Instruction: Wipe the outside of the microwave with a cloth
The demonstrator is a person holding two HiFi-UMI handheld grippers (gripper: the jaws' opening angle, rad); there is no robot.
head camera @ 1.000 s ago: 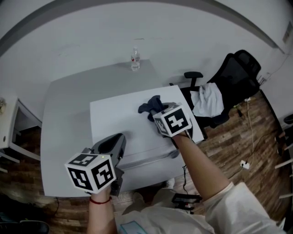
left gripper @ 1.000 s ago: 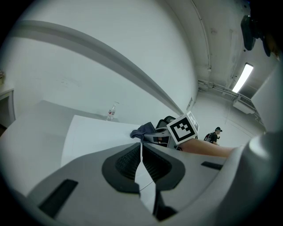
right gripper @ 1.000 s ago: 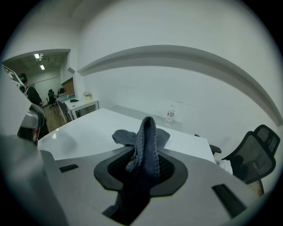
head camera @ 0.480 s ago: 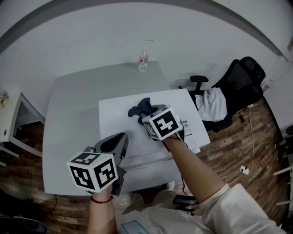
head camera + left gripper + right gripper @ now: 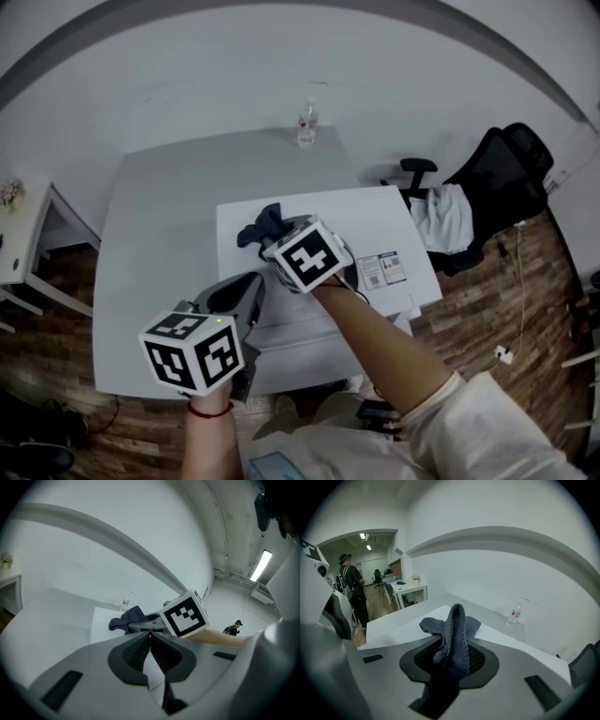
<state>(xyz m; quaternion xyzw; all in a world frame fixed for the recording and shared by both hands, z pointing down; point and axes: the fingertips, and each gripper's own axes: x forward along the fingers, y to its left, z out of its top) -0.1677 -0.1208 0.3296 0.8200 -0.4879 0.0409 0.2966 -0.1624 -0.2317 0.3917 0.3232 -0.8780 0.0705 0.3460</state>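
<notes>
The white microwave stands on a grey table, its flat top facing me. A dark blue cloth lies bunched near the top's left part, and my right gripper is shut on it. In the right gripper view the cloth stands up between the jaws and drapes onto the white top. My left gripper hovers by the microwave's front left corner with its jaws shut and nothing in them. The left gripper view shows its closed pads, with the cloth beyond.
A water bottle stands at the table's far edge. Stickers sit near the microwave's front right. An office chair draped with a white garment is at the right, a small white desk at the left. A person stands beyond a doorway.
My right gripper has dragged the cloth leftward across the microwave's top, from the middle toward the left part. The left gripper has stayed where it was.
</notes>
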